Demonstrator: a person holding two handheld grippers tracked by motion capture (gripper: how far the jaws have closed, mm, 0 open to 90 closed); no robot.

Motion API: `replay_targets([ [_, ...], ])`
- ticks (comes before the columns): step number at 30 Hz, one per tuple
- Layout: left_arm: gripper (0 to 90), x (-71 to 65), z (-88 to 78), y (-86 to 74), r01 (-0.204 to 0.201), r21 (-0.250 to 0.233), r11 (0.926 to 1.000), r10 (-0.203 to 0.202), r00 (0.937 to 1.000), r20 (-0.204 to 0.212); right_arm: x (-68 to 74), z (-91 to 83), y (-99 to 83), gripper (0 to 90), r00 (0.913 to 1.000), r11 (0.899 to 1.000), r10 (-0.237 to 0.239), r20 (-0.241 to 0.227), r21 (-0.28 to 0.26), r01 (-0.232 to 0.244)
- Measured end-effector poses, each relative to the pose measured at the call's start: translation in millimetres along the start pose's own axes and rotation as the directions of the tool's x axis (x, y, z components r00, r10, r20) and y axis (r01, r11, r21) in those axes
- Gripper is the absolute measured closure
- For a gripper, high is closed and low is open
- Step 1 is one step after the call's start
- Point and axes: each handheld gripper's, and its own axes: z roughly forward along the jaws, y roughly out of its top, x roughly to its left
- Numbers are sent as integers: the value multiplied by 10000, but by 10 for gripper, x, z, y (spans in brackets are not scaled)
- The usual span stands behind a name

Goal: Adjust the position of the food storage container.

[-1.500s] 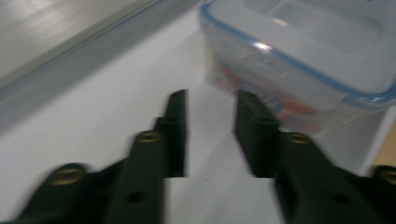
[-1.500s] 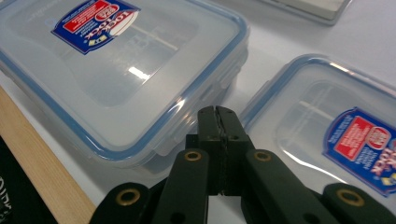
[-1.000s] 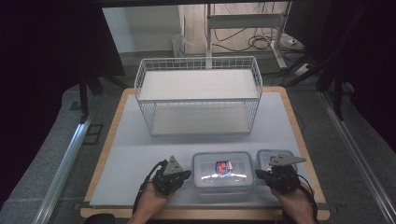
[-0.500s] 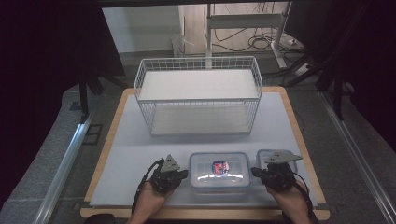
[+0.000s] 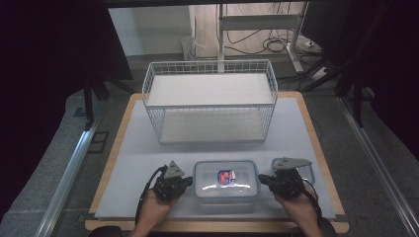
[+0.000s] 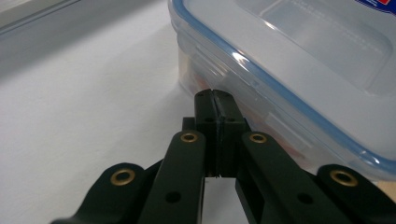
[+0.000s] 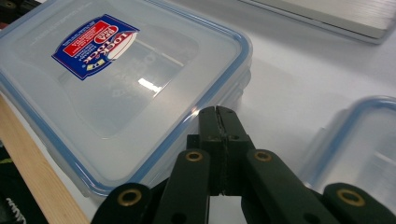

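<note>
With both the left gripper (image 5: 184,181) and right gripper (image 5: 265,180) clenched empty against its ends, the lidded container (image 5: 226,179) could skid off the table (image 5: 316,143) if pushed unevenly.

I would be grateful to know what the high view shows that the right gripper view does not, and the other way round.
The high view alone takes in the white wire basket at the far side, the wooden table edge around the white mat, and both hands, with the left tool by the container's left end. The right gripper view alone shows its shut black jaws close up and the label's red and blue print. Both share the clear blue-rimmed container, the right tool at its end, and the second container beside it.
</note>
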Motion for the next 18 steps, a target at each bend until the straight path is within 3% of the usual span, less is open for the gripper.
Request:
replay_targets([
  [18,897,194,-41,1,592,98,9982,-586,9967,-560,91,148,103,900,9988,9998,75,-477,-169,-83],
])
